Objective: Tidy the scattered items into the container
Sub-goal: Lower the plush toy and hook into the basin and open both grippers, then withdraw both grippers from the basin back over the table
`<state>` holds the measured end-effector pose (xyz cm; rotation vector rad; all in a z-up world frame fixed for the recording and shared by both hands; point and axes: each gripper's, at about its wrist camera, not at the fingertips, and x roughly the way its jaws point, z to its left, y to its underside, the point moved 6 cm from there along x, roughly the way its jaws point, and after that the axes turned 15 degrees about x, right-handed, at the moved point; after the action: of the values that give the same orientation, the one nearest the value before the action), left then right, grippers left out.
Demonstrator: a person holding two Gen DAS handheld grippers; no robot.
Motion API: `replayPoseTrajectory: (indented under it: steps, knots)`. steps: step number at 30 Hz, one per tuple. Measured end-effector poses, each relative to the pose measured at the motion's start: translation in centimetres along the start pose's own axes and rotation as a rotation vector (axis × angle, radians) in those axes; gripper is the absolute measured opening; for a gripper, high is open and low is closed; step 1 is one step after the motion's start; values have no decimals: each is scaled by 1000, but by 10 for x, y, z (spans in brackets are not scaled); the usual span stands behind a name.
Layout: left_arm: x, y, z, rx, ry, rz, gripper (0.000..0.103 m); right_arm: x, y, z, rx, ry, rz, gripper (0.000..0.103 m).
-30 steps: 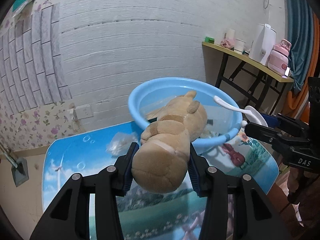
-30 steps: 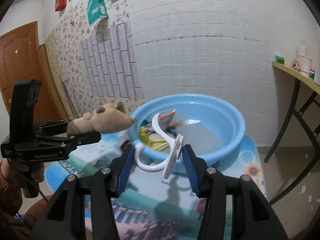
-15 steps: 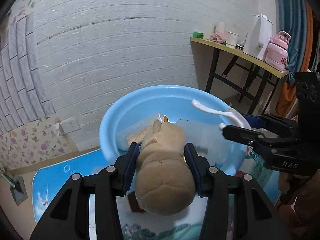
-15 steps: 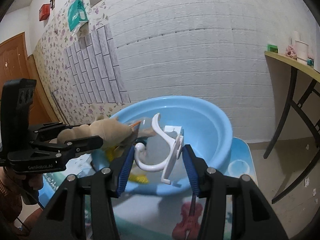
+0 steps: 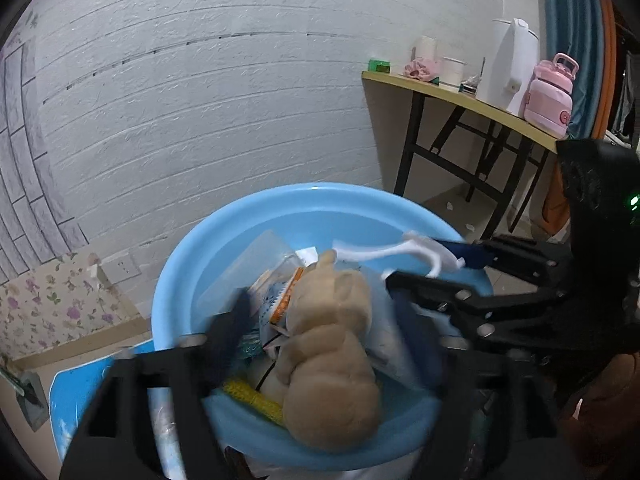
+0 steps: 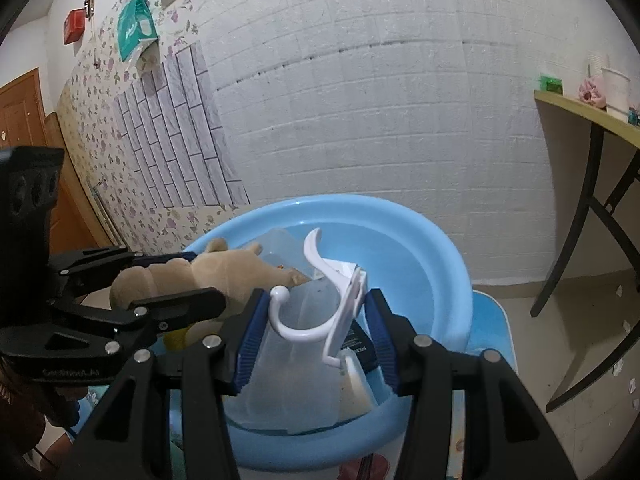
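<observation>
- Step in hand — release into the basin [image 5: 184,280]. Two grippers are over it, each with one item.
- Left gripper [image 5: 328,332]: jaws opening, now wide. The plush [image 5: 332,360] sits between them, pads clear of it; it rests inside the basin on the near side, on top of the clutter.
- Right gripper [image 6: 314,332]: narrow, clamped on the hook [image 6: 332,304], held above the basin's near-right part.
- Next move, as judged: draw the left gripper back clear of the plush; lower the hook inside the rim and open the right jaws — not before it is past the rim.
- Count: one basin, one plush, one hook, two grippers. Items under the plush — packets, clear plastic, something yellow — cannot be counted.
</observation>
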<state>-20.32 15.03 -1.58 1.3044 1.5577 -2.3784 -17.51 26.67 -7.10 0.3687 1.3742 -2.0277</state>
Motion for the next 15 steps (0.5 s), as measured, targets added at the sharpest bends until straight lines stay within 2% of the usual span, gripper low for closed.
replayPoseTrajectory:
  steps: [2, 8, 15]
  knots:
    - [-5, -1, -1, 2, -1, -19, 90, 3, 2, -2, -2, 17, 13, 50]
    - [-22, 8, 5, -17, -37, -10, 90, -1, 7, -1, 1, 36, 23, 51]
    - [-57, 41, 14, -81, -87, -3, 96, -22, 23, 8, -3, 37, 26, 52]
